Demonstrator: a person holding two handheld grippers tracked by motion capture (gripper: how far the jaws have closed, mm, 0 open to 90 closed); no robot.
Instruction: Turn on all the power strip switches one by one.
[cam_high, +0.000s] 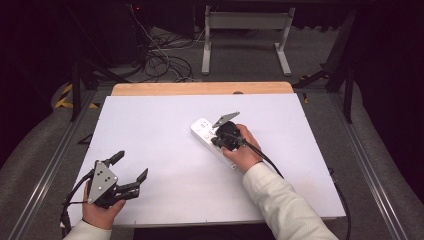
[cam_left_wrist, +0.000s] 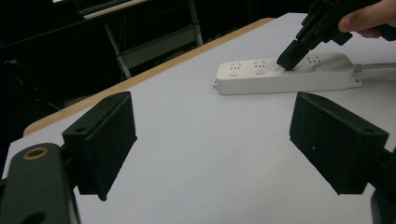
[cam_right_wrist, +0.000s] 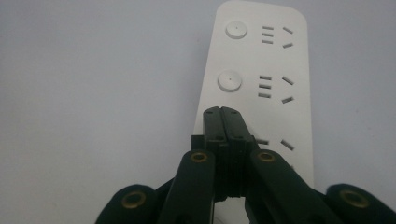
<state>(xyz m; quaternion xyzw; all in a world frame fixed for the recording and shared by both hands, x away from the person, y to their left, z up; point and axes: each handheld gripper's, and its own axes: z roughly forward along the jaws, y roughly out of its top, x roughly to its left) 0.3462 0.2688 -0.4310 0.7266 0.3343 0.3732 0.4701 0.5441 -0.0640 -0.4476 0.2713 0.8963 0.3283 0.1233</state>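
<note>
Black jaws of the left gripper (cam_left_wrist: 212, 144) stand wide apart in the left gripper view, with nothing between them but bare table. In the high view this left gripper (cam_high: 131, 169) is held in the person's left hand (cam_high: 100, 210) near the table's front left corner, clear of everything else.

Across the table, the right gripper (cam_high: 216, 139) sits in the person's right hand (cam_high: 242, 150), a cream sleeve (cam_high: 285, 200) running back to the lower edge. Its jaws are pressed together with no gap and nothing pinched between them, as the right gripper view shows (cam_right_wrist: 222, 122). The closed tip rests on the top face of a white power strip (cam_right_wrist: 275, 70), beside its third socket group; from the left gripper view the tip (cam_left_wrist: 290, 59) meets the strip (cam_left_wrist: 285, 74) between 2 of its sockets. 2 round white buttons and their socket slots lie uncovered ahead of the tip.

That power strip (cam_high: 202, 129) lies flat, right of the table's centre, angled, with its pale cord leaving the end nearer the person.

A matte white sheet covers the table (cam_high: 165, 125), leaving a strip of light wood (cam_high: 200, 88) along the far edge. Beyond it the room is dark: grey floor, a tangle of cables (cam_high: 160, 57) at the far left, and a white metal table frame (cam_high: 245, 35).
</note>
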